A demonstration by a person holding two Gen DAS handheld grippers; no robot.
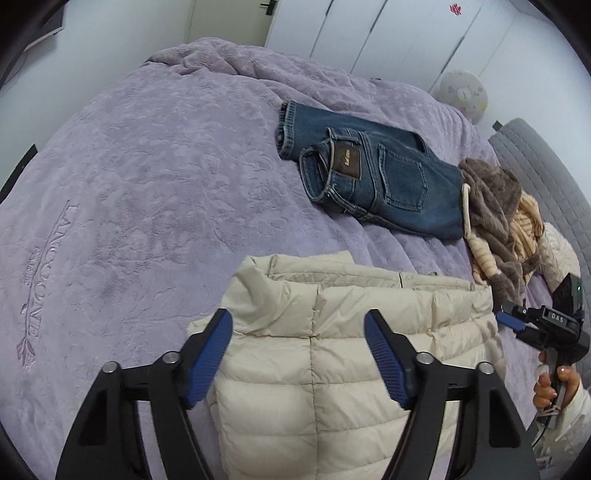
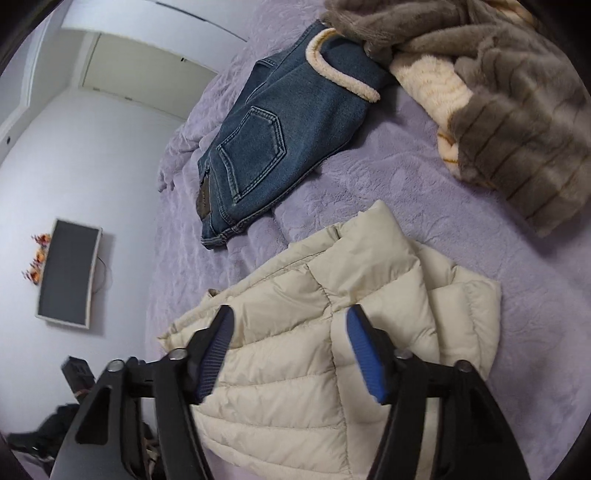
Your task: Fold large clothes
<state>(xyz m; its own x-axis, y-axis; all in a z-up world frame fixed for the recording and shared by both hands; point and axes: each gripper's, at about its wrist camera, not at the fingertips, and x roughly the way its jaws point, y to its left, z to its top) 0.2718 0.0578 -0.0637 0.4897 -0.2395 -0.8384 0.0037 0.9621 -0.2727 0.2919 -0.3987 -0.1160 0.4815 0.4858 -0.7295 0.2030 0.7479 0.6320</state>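
A cream quilted puffer jacket [image 1: 314, 387] [image 2: 295, 387] lies folded on the purple bedspread [image 1: 129, 184] [image 2: 406, 177], its collar end pointing away from me. My left gripper [image 1: 299, 319] hovers over the jacket's left half, its blue pads wide apart and clear of the fabric. My right gripper [image 2: 291, 314] stands open above the jacket's other side, with nothing pinched between its pads. In the left wrist view the right gripper [image 1: 513, 321] shows at the jacket's right edge, held by a person's hand [image 1: 554, 384].
Folded blue jeans [image 1: 388, 184] [image 2: 280, 140] lie beyond the jacket. A heap of grey fleece and cream clothes [image 1: 495, 206] [image 2: 517, 110] sits by the grey headboard [image 1: 546, 177]. White wardrobe doors [image 1: 369, 33] stand behind the bed, and a dark screen [image 2: 68, 273] hangs on the wall.
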